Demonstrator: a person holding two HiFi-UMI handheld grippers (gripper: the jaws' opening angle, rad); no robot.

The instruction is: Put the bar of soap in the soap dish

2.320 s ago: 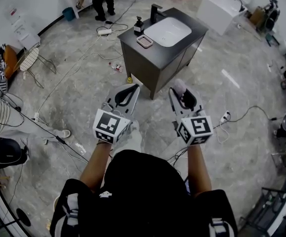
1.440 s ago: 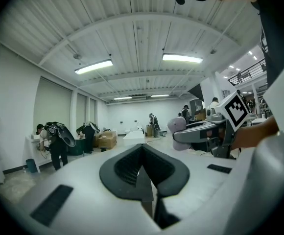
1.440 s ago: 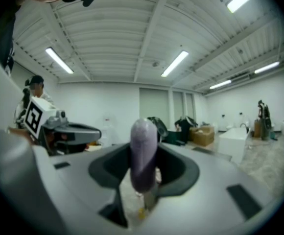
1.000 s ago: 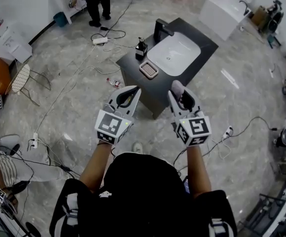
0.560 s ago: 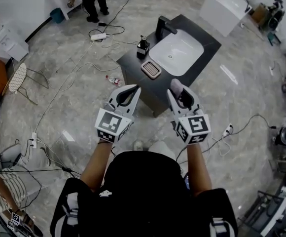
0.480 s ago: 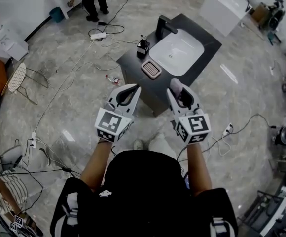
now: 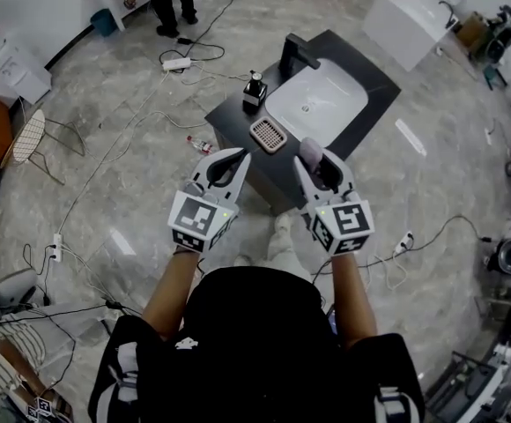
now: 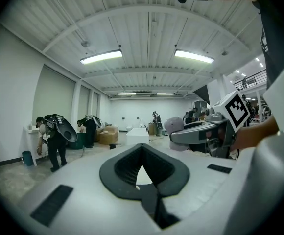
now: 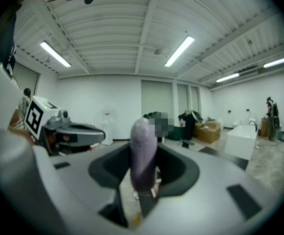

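My right gripper [image 7: 319, 164] clamps the bar of soap [image 9: 143, 151] upright between its jaws. The soap dish [image 7: 269, 134] lies just ahead-left. My left gripper [image 7: 235, 159] is closed and empty.

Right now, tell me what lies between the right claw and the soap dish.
Head view: only bare countertop between the soap dish and the right claw gripping the soap.
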